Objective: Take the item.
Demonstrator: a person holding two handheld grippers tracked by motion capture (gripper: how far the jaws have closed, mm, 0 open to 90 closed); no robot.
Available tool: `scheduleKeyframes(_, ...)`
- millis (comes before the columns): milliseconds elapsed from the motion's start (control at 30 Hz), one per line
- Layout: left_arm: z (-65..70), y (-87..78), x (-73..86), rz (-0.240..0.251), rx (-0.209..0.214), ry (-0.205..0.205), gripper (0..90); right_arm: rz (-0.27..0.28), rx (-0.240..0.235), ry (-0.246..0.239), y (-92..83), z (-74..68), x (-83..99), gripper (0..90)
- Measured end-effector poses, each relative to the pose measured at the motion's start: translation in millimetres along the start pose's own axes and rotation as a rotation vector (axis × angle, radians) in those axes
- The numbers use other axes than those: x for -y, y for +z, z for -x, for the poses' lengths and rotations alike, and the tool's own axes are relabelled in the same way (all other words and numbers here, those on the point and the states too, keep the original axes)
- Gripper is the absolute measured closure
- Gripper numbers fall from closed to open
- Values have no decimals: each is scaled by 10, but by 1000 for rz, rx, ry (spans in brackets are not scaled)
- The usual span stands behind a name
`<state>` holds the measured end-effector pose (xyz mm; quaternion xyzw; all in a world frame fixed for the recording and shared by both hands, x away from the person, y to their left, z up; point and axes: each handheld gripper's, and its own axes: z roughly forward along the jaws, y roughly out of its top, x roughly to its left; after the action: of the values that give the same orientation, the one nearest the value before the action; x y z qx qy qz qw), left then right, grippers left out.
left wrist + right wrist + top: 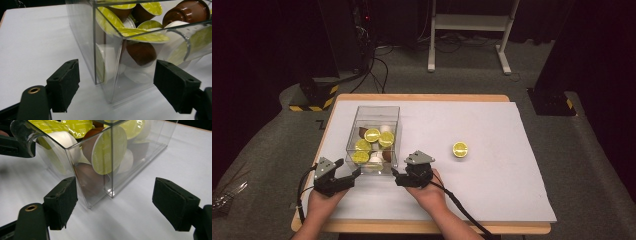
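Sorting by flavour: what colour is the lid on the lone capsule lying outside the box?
Yellow-green, matching the lids in the clear box. The lone capsule shows best in the high view.

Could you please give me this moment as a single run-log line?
left gripper: open, at clear box near corner | right gripper: open, at other near corner | box: full of capsules | loose capsule: on table

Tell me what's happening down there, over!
Left tool open, right tool open, both at near corners of clear box. Box full of coffee pods. One loose pod right, not blocking.
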<state>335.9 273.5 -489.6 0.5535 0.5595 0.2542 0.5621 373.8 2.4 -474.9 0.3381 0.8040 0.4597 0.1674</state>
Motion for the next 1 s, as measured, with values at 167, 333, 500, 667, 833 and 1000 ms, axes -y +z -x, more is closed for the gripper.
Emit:
scheduleKeyframes(167, 7, 41, 1, 5, 0, -7, 151, 9, 16, 27, 16, 83, -22, 227)
scheduleKeyframes(333, 17, 42, 12, 19, -8, -21, 154, 9, 0, 20, -11, 50, 9, 225)
scheduleKeyframes(500, -13, 20, 33, 20, -19, -24, 167, 13, -11, -5, -5, -32, 4, 228)
scheduleKeyframes(667, -39, 13, -2, 41, -18, -39, 166, 5, -15, 1, 65, -11, -37, 221)
scheduleKeyframes(833, -64, 75, -49, 44, -36, -31, 165, 2, 3, 8, 120, 19, -76, 223)
scheduleKeyframes(1000, -73, 178, -85, 52, -57, -40, 163, 0, 20, 18, 172, 74, -115, 226)
